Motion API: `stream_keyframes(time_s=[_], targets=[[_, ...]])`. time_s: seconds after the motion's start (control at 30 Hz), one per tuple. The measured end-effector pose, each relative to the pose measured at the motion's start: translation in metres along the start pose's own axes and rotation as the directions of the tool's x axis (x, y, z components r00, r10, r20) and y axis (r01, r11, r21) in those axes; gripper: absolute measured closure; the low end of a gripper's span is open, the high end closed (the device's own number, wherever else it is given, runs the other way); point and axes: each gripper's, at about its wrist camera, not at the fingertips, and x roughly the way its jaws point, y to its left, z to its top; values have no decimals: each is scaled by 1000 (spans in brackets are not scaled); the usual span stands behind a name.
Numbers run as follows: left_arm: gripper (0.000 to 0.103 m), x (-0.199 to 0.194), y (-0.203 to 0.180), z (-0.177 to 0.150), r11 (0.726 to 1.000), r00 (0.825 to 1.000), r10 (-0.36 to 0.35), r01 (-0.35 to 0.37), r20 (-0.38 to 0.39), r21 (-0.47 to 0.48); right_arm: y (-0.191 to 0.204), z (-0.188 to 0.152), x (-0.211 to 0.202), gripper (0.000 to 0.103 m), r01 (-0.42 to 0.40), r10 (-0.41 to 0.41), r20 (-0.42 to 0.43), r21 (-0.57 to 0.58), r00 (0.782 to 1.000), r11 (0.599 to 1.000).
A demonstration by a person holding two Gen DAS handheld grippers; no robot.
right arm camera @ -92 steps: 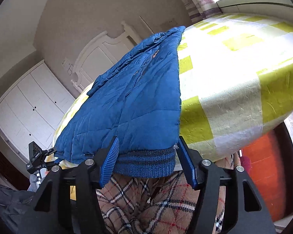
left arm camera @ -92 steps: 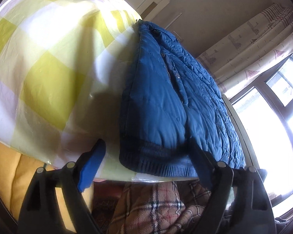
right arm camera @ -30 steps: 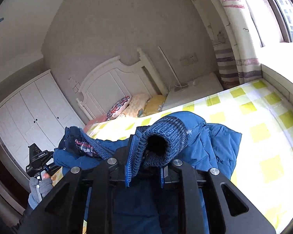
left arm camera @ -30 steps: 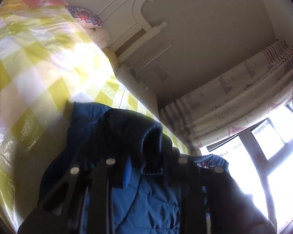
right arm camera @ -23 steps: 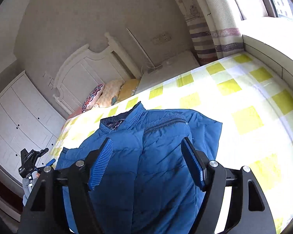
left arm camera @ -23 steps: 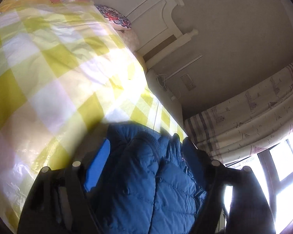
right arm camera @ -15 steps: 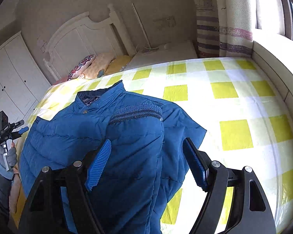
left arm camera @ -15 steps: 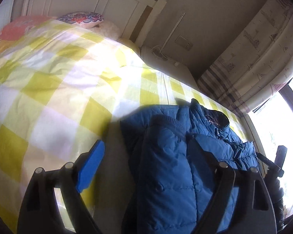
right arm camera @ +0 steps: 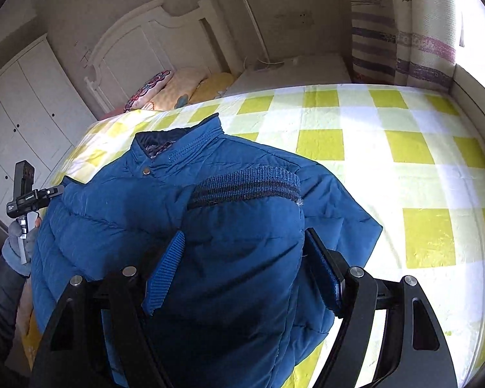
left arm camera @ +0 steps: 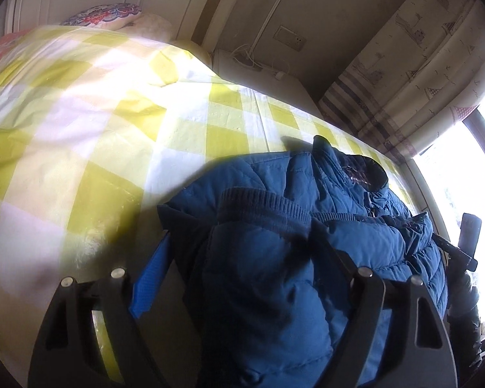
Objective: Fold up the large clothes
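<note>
Your blue quilted jacket (right arm camera: pixel 119 213) lay on the bed (right arm camera: pixel 414 148), spread over the yellow-and-white checked cover, its collar (right arm camera: pixel 174 142) pointing toward the white headboard (right arm camera: pixel 135 42) and the pillows (right arm camera: pixel 177 90). Both sleeves were folded in over the body, each ending in a ribbed knit cuff (right arm camera: pixel 245 184).

Your right tool (right arm camera: pixel 242 274) stood with its jaws apart, one blue pad on either side of the folded sleeve; the jaws had just been closing a little, yet the pads did not press on the fabric. Your left tool (left arm camera: pixel 239 258) was likewise spread, its jaws having just narrowed slightly, the other sleeve and its dark cuff (left arm camera: pixel 262 207) lying between them unclamped.

From the right wrist view, your left gloved hand (right arm camera: pixel 19 242) showed at the jacket's far edge, gripping its handle. A striped curtain (left arm camera: pixel 401 74) hung by the bright window (left arm camera: pixel 462 174).
</note>
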Motion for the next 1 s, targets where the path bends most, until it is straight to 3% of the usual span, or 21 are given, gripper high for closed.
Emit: stream_keyframes(time_s=[0.03, 0.1, 0.13, 0.17, 0.3, 0.37, 0.47, 0.53, 0.6, 0.7, 0.77, 0.83, 0.9, 1.0], targets=[[52, 2, -5, 0, 1000, 1000, -12, 13, -10, 23, 2, -1, -1, 38, 6, -6, 8, -9, 1000, 1000], [69, -5, -18, -5, 996, 998, 47, -50, 45, 79, 10, -4, -9, 61, 20, -17, 50, -56, 999, 998], [85, -13, -25, -10, 991, 993, 73, -83, 89, 107, 19, -6, -17, 80, 42, -34, 88, -92, 996, 995], [87, -27, -33, -16, 987, 986, 82, -101, 142, 129, 29, -9, -26, 86, 70, -56, 117, -120, 992, 990], [87, -92, -65, -22, 979, 958, 40, -95, 286, 181, 68, -6, -79, 92, 132, -83, 229, -209, 970, 969], [87, -122, -84, 2, 974, 944, 22, -95, 330, 207, 80, 22, -107, 92, 133, -71, 280, -206, 957, 969], [86, -135, -110, 55, 962, 917, 103, -190, 384, 195, 85, 76, -123, 92, 171, -114, 329, -149, 937, 974], [86, -113, -115, 85, 952, 915, 180, -253, 360, 169, 76, 102, -107, 92, 217, -179, 310, -92, 934, 972], [85, -74, -107, 101, 949, 925, 239, -287, 297, 131, 59, 111, -74, 92, 222, -210, 243, -21, 947, 975], [85, 2, -82, 95, 936, 927, 322, -342, 192, 83, 27, 91, 4, 92, 294, -296, 75, 42, 952, 955], [84, 58, -63, 73, 906, 907, 405, -416, 116, 85, 8, 61, 58, 91, 338, -335, -54, 53, 941, 940], [81, 90, -48, 56, 890, 893, 446, -450, 60, 72, 2, 46, 66, 90, 312, -310, -29, 95, 950, 945], [80, 82, -43, 60, 907, 907, 415, -419, 74, 45, 1, 44, 64, 90, 311, -311, -21, 97, 950, 945], [71, 83, -34, 60, 910, 909, 413, -415, 62, 21, -11, 41, 65, 90, 280, -281, -14, 143, 960, 949]])
